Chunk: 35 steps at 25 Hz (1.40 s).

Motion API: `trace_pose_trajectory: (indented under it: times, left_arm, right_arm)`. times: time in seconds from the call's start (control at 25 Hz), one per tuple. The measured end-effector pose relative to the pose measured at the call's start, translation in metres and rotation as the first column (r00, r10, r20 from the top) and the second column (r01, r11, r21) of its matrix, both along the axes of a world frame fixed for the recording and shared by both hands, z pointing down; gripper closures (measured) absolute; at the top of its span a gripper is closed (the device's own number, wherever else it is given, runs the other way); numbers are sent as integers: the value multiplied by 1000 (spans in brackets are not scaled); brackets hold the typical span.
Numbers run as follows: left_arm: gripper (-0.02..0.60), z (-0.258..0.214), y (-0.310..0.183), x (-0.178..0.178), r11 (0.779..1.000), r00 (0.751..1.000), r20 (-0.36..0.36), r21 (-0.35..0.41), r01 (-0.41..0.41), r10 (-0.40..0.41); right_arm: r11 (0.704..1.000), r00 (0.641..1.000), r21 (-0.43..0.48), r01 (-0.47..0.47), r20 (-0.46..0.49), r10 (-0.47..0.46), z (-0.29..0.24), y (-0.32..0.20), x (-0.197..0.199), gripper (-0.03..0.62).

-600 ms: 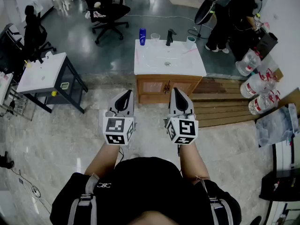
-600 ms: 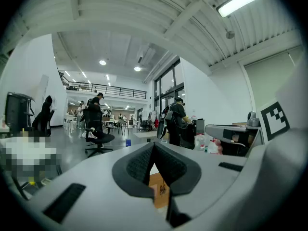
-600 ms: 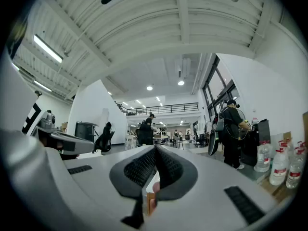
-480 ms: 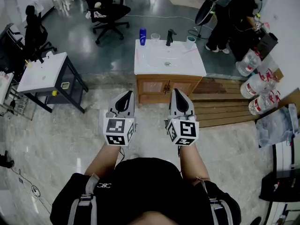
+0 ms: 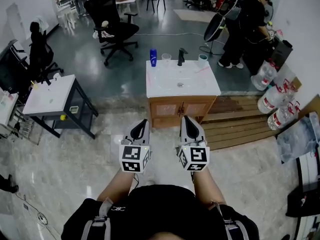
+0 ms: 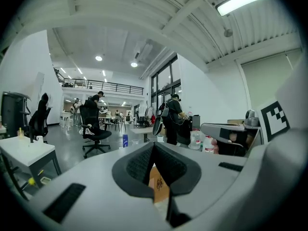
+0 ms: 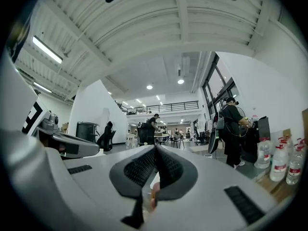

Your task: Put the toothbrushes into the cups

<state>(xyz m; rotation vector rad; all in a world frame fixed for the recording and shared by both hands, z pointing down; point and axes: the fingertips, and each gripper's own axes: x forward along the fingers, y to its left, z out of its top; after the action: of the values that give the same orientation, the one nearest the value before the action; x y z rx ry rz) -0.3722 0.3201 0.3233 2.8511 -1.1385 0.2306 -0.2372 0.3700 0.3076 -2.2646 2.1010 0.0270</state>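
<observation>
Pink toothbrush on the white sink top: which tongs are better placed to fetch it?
Right, probably. The pink toothbrush lies on the right side of the white sink top, nearer the right tongs than the left tongs. Both are shut, empty and far off.

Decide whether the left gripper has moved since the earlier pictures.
Yes: the left gripper sits slightly further right, closer to the sink cabinet's left edge.

We see a white washbasin counter (image 5: pixel 162 86) bearing, along its far edge, a blue bottle (image 5: pixel 153 57), clear cup (image 5: pixel 166 58), black tap (image 5: pixel 180 55) and pale cup (image 5: pixel 202 60).
</observation>
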Motion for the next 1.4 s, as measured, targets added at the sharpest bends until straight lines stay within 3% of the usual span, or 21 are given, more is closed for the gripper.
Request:
trace_pose_trajectory:
  times: [0.6,0.84,1.12,1.4]
  left_arm:
    - [568,6,-80,-36,995,995,-25,2,-97,97]
    - [568,10,-110,-31,993,993,-15,-1,-121,121]
    - [568,19,-148,6,994,994,-17,12,-112,112]
    - [568,37,-218,92,997,997,-8,-9,-78,78]
  right_arm:
    - [996,996,8,-84,-1,84,9,-67,-49,582]
    - [995,995,10,-101,7,101,10,-97,-44,582]
    - [995,995,25,-94,33,93,18,-140,-1,581]
    - [999,999,37,-39,37,38,31,-224,83,580]
